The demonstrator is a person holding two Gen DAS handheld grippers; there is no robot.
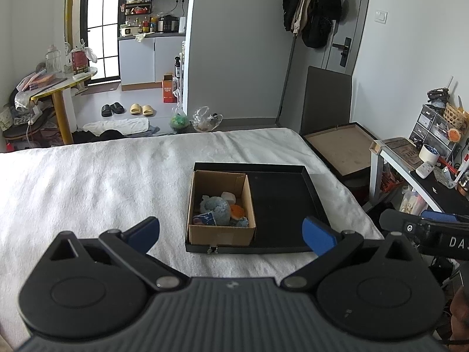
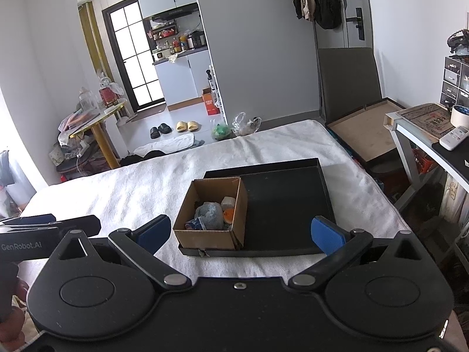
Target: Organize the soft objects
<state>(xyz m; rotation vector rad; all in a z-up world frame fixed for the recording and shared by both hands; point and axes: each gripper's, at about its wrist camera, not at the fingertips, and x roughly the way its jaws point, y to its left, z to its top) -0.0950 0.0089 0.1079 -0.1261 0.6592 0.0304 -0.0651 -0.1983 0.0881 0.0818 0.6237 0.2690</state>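
A small cardboard box (image 1: pixel 220 232) stands in the left part of a flat black tray (image 1: pixel 281 202) on a white towel-covered bed (image 1: pixel 88 182). Several soft toys lie inside the box: a grey-blue plush (image 1: pixel 216 209), an orange one (image 1: pixel 237 211), a white one (image 1: pixel 228 196). My left gripper (image 1: pixel 231 233) is open and empty, held back from the tray's near edge. In the right wrist view the box (image 2: pixel 205 238), the tray (image 2: pixel 287 202) and the grey plush (image 2: pixel 209 214) show too. My right gripper (image 2: pixel 241 231) is open and empty, also short of the tray.
The other gripper shows at the right edge of the left view (image 1: pixel 425 228) and the left edge of the right view (image 2: pixel 44 231). A desk with clutter (image 1: pixel 425 161) stands right of the bed. An open brown box (image 1: pixel 340 146) lies on the floor beyond.
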